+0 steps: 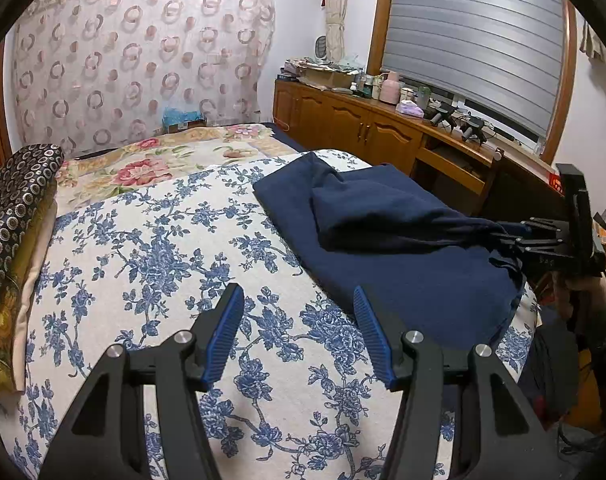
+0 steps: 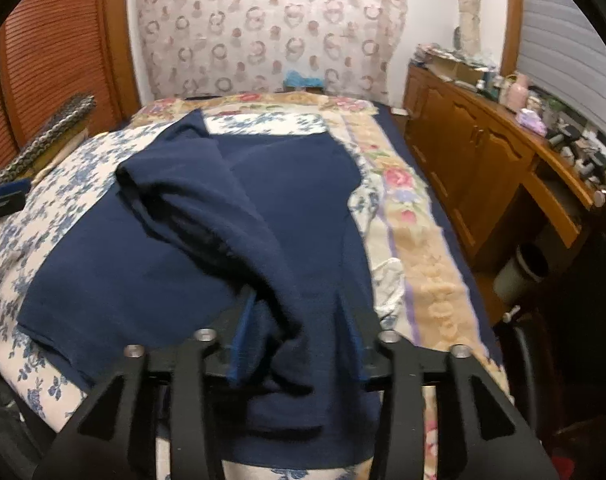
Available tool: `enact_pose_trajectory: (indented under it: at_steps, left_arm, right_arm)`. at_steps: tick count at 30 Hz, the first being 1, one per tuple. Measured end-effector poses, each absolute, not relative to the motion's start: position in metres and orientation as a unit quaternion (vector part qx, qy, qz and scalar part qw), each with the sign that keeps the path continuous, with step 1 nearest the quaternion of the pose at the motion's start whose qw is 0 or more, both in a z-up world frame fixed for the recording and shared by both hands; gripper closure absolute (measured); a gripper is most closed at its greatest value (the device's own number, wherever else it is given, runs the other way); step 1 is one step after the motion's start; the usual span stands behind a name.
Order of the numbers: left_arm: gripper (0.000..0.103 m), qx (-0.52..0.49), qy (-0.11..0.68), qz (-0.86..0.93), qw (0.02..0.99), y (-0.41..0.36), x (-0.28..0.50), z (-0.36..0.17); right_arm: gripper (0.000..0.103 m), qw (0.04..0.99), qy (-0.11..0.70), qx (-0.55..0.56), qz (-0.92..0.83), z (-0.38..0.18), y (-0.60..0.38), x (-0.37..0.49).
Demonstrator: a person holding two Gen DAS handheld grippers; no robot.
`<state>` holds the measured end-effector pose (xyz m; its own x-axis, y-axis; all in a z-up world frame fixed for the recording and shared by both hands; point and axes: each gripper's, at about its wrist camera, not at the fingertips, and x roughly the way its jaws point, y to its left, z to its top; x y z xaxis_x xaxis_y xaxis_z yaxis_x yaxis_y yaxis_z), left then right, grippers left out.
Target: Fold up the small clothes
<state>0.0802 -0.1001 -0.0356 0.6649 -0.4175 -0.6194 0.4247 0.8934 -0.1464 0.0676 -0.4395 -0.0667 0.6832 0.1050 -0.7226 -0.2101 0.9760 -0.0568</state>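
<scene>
Two blue-padded fingers of the left gripper (image 1: pixel 299 300) stand apart with nothing between them over the blue-flowered quilt (image 1: pixel 151 264), while the navy garment (image 1: pixel 383 240) lies spread just beyond and to the right of them, its far right edge bunched at the right gripper (image 1: pixel 511 240). Seen from the right wrist, the right gripper (image 2: pixel 299 320) has its jaws parted, and a fold of the navy garment (image 2: pixel 207 216) is draped between and over its fingers, though whether the pads press the cloth cannot be told.

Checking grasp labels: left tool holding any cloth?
No, the left tool hangs open over the bare floral bedspread, beside the navy garment.
</scene>
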Motion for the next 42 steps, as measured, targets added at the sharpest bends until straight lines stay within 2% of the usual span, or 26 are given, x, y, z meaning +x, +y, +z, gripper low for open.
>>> enact_pose_trajectory:
  at_steps: [1,3,8,20,31,42]
  left_arm:
    - [0.047,0.005,0.338,-0.231,0.912,-0.1,0.08,-0.036]
    - [0.047,0.006,0.339,-0.231,0.912,-0.101,0.08,-0.036]
    - [0.047,0.005,0.339,-0.228,0.913,-0.102,0.078,-0.038]
    - [0.047,-0.004,0.337,-0.222,0.915,-0.099,0.077,-0.04]
    - [0.047,-0.011,0.339,-0.22,0.914,-0.095,0.077,-0.043]
    - [0.047,-0.012,0.341,-0.222,0.913,-0.096,0.075,-0.044]
  right_arm:
    - [0.055,0.917,0.383,-0.068,0.086,-0.063,-0.44,0.066]
    - [0.046,0.921,0.373,-0.075,0.087,-0.056,-0.439,0.064]
    - [0.042,0.926,0.352,-0.087,0.101,-0.041,-0.425,0.067]
    - [0.042,0.911,0.348,-0.125,0.183,-0.032,-0.353,0.114]
    - [0.042,0.87,0.394,-0.169,0.242,-0.062,-0.293,0.152]
    - [0.041,0.852,0.415,-0.215,0.237,-0.085,-0.276,0.166]
